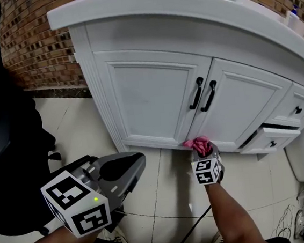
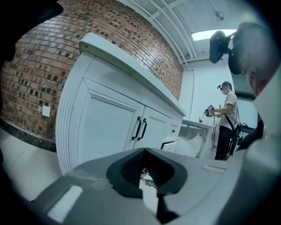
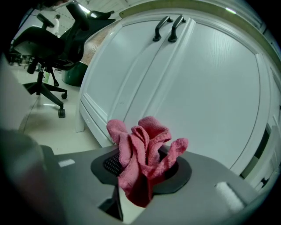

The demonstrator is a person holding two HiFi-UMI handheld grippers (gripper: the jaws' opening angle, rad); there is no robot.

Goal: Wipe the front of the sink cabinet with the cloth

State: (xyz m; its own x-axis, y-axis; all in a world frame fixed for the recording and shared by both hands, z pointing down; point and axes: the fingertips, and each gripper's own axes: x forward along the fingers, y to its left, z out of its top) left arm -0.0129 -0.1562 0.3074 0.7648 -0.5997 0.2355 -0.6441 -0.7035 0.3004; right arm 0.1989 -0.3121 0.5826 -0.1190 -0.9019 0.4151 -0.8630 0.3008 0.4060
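Against a brick wall (image 1: 30,44), the sink cabinet (image 1: 144,97) stands on tiles (image 1: 172,189).

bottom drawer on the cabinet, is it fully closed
No, in the head view the bottom drawer sticks out from the cabinet front with a dark gap beside it, while the drawer above sits flush.

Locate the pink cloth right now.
Cloth sits right of centre in the head view, bunched in the right gripper's jaws by the cabinet's bottom edge, below the black handles.

No words or numbers can be read; the left gripper (image 1: 135,167) and right gripper (image 1: 202,149) carry only black-and-white square markers on their cubes
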